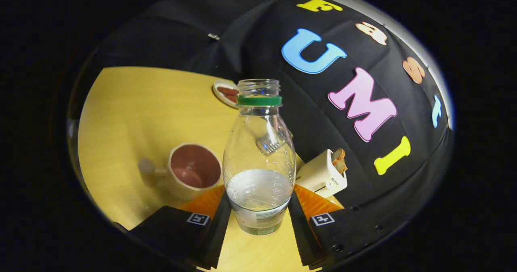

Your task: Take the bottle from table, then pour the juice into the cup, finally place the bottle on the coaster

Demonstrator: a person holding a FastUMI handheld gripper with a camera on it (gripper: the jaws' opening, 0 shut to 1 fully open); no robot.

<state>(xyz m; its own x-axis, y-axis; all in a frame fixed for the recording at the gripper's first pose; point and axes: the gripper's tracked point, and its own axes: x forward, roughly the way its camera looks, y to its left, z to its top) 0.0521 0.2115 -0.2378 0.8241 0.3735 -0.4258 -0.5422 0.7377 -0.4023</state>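
Ribbed fingers (226, 227) of the gripper (258, 227) pinch a clear plastic bottle (259, 159), uncapped and green-ringed, low on its rounded body. Beyond the left finger sits a glossy ceramic cup (193, 171) on the smooth yellow table (133, 114).

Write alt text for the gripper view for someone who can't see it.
A clear plastic bottle, capless with a green neck ring, stands between the gripper's fingers, which press its sides. A cream mug sits beside it on the yellow table, a white toaster opposite.
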